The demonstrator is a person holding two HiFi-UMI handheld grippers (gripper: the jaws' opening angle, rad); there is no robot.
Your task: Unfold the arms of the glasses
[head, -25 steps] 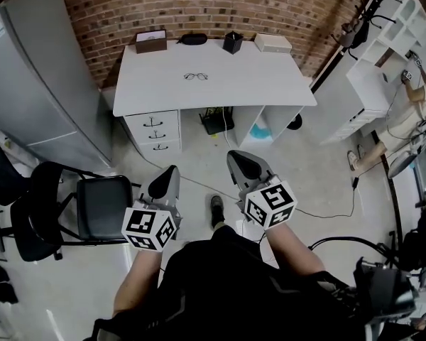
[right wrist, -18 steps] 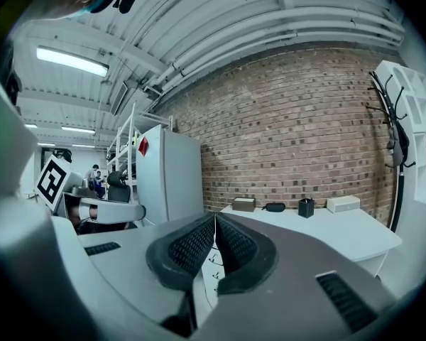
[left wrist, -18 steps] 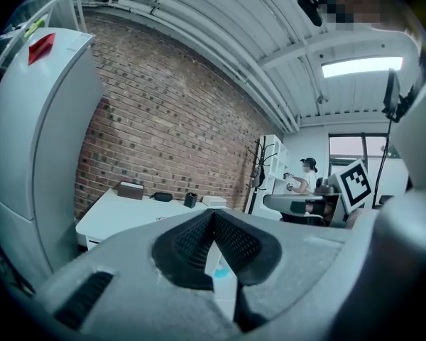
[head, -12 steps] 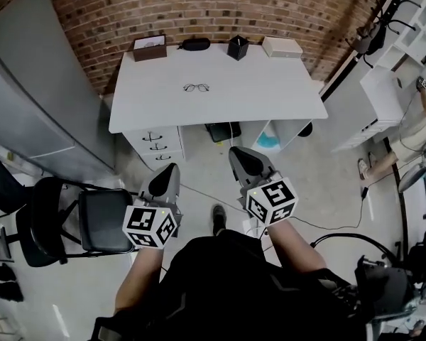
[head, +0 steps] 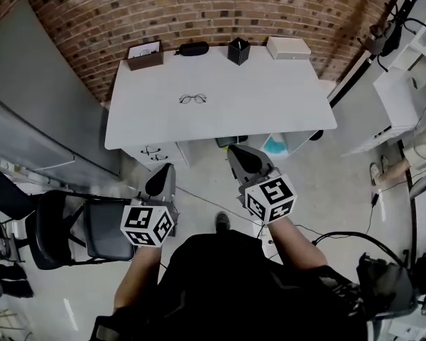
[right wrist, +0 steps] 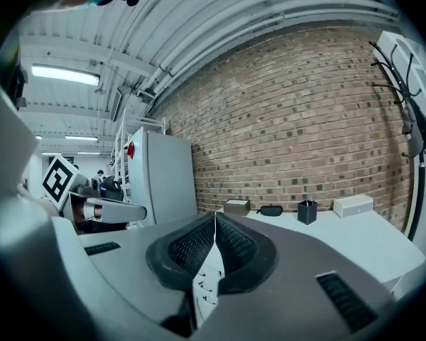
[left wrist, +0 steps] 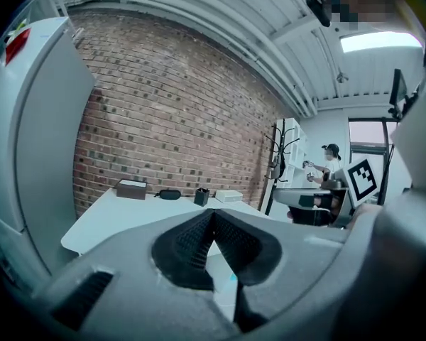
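Both grippers are empty and not at the desk yet. Left gripper (head: 161, 180): jaws pressed together, nothing btwn them. Right gripper (head: 243, 159): same, pads meeting, nothing held. Both hang over the floor, short of the tabletop's (head: 284, 98) near edge and pointing toward it. In the head view the right tip is just beside that edge and the left tip is further back.

Glasses (head: 192, 99) lie flat on the tabletop, left of ctr, approx midway btwn near and far edges, touching nothing. Their long axis runs parallel to the near edge, i.e. across the grippers' line of approach. They sit ahead and btwn the 2 grippers, a bit more on the left gripper's side, so neither is clearly nearer. They're too small to tell if the arms are folded or which way they face; the task implies folded.

Room: bare tabletop all round the glasses, so prob. 1 gripper can come in at each end. 4 things line the far edge, all well apart from the glasses: brown box (head: 145, 55), black case (head: 192, 48), black pen cup (head: 238, 50), white box (head: 288, 47). A grey cabinet (head: 35, 112) stands by the tabletop's left edge. A chair (head: 103, 226) is left of the left gripper, w/ drawers (head: 156, 151) under the tabletop's left part.

Judgement: task not begun. Next, both grippers need to cross the near edge and spread their jaws before any pinch on the frame or an arm.
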